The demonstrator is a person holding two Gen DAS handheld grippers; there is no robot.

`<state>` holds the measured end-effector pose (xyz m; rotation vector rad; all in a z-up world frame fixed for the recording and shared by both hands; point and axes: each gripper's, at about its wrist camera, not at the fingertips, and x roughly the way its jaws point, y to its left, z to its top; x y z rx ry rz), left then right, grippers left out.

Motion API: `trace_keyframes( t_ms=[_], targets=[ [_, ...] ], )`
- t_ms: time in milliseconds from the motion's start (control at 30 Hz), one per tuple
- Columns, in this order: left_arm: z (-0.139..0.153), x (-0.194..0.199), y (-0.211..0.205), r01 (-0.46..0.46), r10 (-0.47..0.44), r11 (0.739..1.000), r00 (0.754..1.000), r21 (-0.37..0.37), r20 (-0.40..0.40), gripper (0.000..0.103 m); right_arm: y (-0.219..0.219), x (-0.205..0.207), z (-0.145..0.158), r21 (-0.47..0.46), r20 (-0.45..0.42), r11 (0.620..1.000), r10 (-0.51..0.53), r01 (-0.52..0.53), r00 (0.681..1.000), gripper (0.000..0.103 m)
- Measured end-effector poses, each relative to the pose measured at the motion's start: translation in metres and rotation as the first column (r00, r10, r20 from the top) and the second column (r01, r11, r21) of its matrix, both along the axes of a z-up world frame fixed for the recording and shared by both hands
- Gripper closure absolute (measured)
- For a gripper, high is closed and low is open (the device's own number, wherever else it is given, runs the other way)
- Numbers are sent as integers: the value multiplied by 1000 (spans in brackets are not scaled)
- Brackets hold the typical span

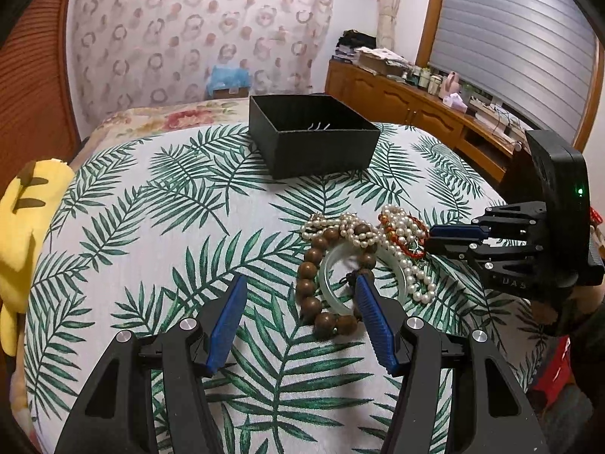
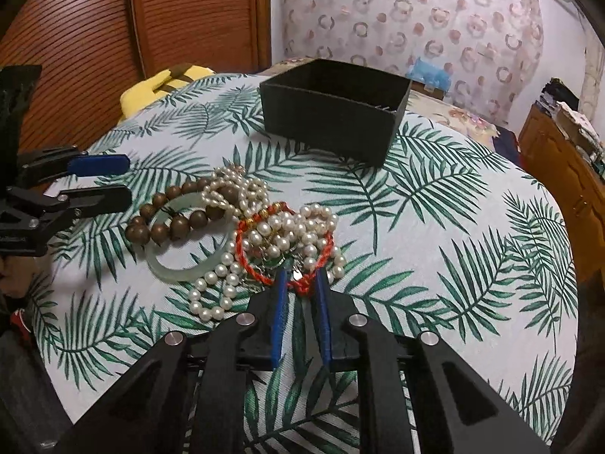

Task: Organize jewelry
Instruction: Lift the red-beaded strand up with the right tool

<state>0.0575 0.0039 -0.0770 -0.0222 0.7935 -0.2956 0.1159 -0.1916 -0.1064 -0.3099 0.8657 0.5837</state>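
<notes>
A tangle of jewelry lies on the leaf-print cloth [image 1: 151, 227]: a brown wooden-bead bracelet [image 1: 307, 265] [image 2: 177, 227], a pale jade bangle [image 1: 328, 283] [image 2: 181, 273], a pearl necklace [image 1: 401, 227] [image 2: 287, 234] and a red cord bracelet [image 2: 242, 261]. Behind the pile stands an open black box [image 1: 321, 151] [image 2: 329, 128]. My right gripper [image 2: 301, 283] [image 1: 431, 236] has its jaws nearly together, pinching the near edge of the red cord bracelet. My left gripper [image 1: 300, 283] [image 2: 113, 181] is open at the bead bracelet, its right pad over the bangle.
A yellow plush toy [image 1: 22, 234] [image 2: 151, 87] sits at the cloth's left edge. A wooden cabinet [image 1: 397, 102] loaded with clutter runs along the right wall under a shuttered window. A floral bedspread lies behind the box.
</notes>
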Motion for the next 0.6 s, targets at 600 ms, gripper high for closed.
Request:
trace_keyframes(
  t_ms=[600],
  targets=[
    [-1,0,-13,9,-9,1000,1000,2,-12,46,-23,3,33,130,72,991,-22,13,997,96]
  ],
)
